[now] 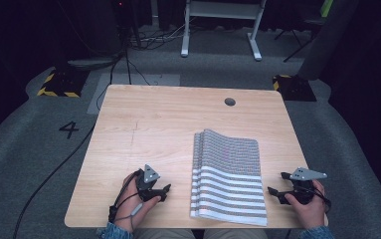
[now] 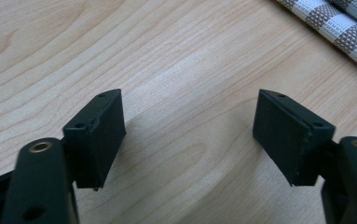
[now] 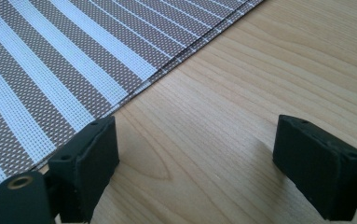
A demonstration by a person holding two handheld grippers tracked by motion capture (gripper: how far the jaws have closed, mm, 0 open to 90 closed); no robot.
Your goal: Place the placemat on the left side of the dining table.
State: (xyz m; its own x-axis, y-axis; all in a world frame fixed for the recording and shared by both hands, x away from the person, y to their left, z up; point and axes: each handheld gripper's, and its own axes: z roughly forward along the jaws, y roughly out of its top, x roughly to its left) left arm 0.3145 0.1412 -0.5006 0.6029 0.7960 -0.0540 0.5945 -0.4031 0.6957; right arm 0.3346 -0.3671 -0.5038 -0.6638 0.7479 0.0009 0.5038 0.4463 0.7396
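Striped cloth [image 1: 230, 174], folded into a thick stack of brown and white bands, lay flat on the near right half of the wooden worktop [image 1: 153, 124], its near edge close to the worktop's front edge. Left tongs [image 1: 164, 191] rested low over the bare wood to the left of the cloth, near it but apart from it, with the person's left hand [image 1: 131, 199] wrapped around the grip. In the left gripper view those tongs [image 2: 190, 135] stood spread wide with nothing between the pads, only wood grain beneath them, and a corner of the cloth [image 2: 344, 23] showed at the upper right. Right tongs [image 1: 276, 191] sat just beside the cloth's right edge, held by the right hand [image 1: 307, 204], pointing toward the fabric. In the right gripper view they [image 3: 195, 163] were likewise released, the pads wide apart over bare wood, and one pad [image 3: 90, 163] stood right at the border of the cloth [image 3: 73, 60] without clamping it.
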